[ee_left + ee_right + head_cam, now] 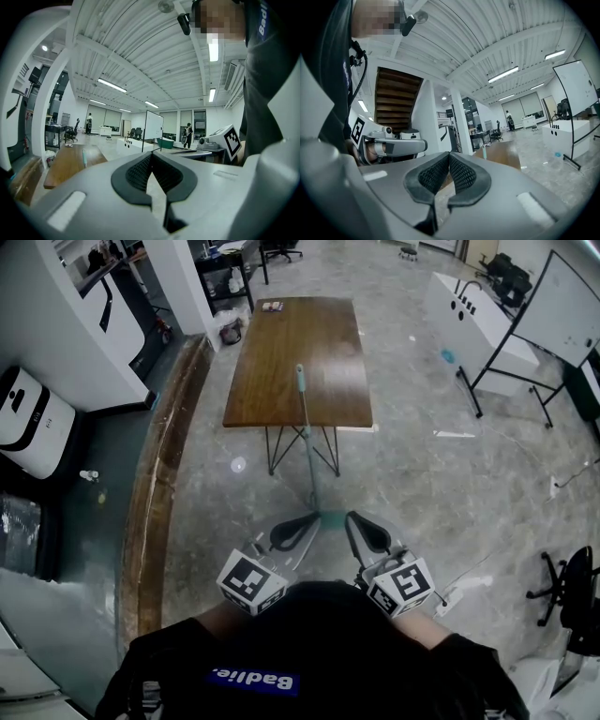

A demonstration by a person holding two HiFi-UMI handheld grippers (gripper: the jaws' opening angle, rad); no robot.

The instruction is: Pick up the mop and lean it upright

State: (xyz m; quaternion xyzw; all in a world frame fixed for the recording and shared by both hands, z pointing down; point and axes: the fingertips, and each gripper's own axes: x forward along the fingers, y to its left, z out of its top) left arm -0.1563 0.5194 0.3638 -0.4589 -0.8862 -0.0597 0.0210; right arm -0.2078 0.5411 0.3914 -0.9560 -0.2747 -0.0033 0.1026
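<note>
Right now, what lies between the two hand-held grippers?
In the head view, the lower end of the teal mop stands between the left hand-held gripper and the right hand-held gripper, both shut.

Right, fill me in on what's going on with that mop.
A person holds a gripper in each hand, standing over a teal-handled mop. The mop stands upright, apparently leaning against the near edge of the wooden table. The left gripper and right gripper flank its base, jaws shut and empty.
</note>
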